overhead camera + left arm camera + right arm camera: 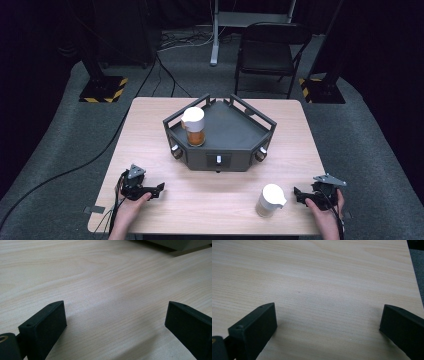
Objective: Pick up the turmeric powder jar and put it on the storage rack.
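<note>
A jar (194, 127) with amber contents and a white lid stands in the left part of a dark grey five-sided tray (235, 130) at the table's middle. A second, white-lidded pale jar (269, 200) stands on the table near the front right. My left gripper (159, 190) rests low at the front left, held by a hand, open, with only bare wood between its jaws (116, 322). My right gripper (297, 195) sits at the front right edge, just right of the pale jar, also open over bare wood (328, 322).
The light wooden table (150, 145) has free surface all around the tray. Beyond its far edge stand a black chair (267, 55), a desk leg (215, 35) and two stand bases with yellow-black tape (102, 90). Cables run across the grey floor.
</note>
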`<state>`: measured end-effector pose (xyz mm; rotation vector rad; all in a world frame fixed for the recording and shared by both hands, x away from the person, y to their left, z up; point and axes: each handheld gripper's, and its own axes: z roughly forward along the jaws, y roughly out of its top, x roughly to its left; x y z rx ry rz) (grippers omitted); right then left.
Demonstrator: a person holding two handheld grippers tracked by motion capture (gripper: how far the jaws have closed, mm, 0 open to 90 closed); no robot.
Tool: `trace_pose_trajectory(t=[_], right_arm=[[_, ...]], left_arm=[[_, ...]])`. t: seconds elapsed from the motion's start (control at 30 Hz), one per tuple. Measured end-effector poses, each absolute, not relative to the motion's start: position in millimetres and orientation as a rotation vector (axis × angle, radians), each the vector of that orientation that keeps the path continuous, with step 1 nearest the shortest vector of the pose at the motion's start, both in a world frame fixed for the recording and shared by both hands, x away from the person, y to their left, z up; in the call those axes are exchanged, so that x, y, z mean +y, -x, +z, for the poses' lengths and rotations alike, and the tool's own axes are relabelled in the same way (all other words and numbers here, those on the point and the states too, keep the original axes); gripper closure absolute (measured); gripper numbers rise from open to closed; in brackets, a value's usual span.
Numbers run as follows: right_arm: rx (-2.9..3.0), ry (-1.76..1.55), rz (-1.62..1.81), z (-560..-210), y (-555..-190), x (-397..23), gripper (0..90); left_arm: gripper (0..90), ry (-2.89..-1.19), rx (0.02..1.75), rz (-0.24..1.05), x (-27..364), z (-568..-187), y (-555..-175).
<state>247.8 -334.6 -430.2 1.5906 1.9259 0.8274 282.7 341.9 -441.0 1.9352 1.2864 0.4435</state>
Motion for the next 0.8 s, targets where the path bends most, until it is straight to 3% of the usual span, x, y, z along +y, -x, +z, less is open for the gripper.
trace_pose_trajectory(t=[0.27, 0.8], right_arm=[[1.927, -1.59, 0.828, -430, -248, -335, 0.0], [1.927, -1.59, 0.828, -430, -248, -335, 0.0]], left_arm=[[2.1, -2.027, 1.275, 0.53, 321, -437, -281], [0.9, -2.031, 1.275, 0.53, 320, -437, -282]])
